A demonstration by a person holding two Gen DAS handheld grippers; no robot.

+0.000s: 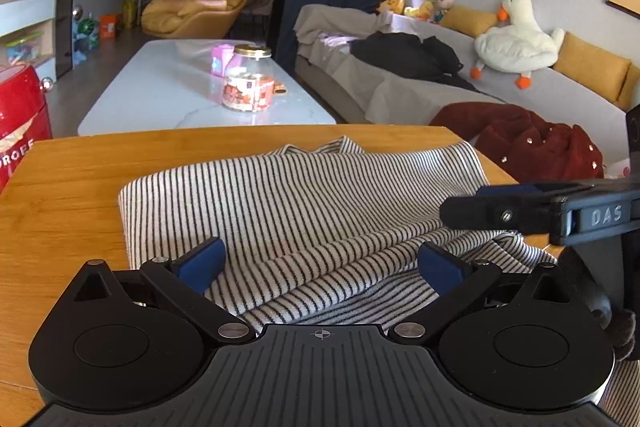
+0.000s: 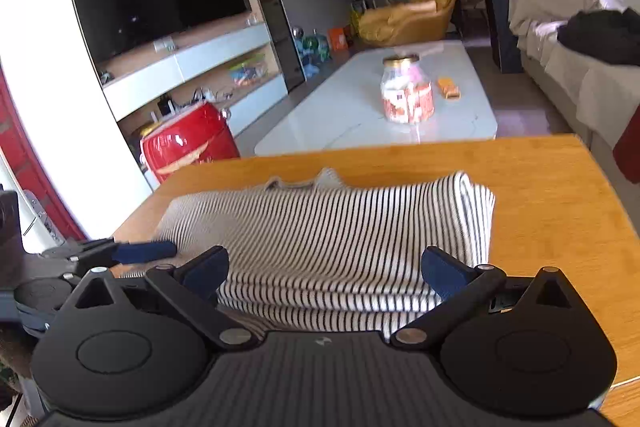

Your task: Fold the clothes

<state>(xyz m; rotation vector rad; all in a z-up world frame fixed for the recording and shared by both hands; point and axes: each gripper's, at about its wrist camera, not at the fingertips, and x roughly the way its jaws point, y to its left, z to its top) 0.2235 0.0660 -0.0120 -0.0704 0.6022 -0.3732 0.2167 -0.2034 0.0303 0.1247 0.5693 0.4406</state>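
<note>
Two handheld grippers are hovering at the near edge of a striped shirt [image 1: 296,211], which is lying partly folded on a wooden table [image 1: 72,195]. Everything below is placed relative to that shirt.

Nearest to the viewer, the left gripper [image 1: 320,267] is standing with its blue-padded jaws spread wide over the shirt's near, rumpled hem. Cloth is lying between the pads, but neither pad is pressing on it, so nothing is being held. The right gripper [image 2: 326,269] is doing the same at the shirt's right-hand part: jaws wide apart, striped layers lying loose between them, no grip. In the left view, one finger of the right gripper is reaching across above the shirt's right side. Both tools are pointing down at a slant, likely so that they can settle on the fabric edge.

The shirt itself is lying in a rough rectangle, black and white stripes running across, sides already turned in, collar at the far edge. The near layers are lying uneven and creased, which suggests the fold is not finished.

Beyond the shirt, past the table's far edge, a white coffee table [image 1: 168,95] is bearing a glass jar [image 1: 249,79]. To the shirt's right, a dark red garment [image 1: 520,143] is waiting on a grey sofa [image 1: 400,95], probably next to fold.
</note>
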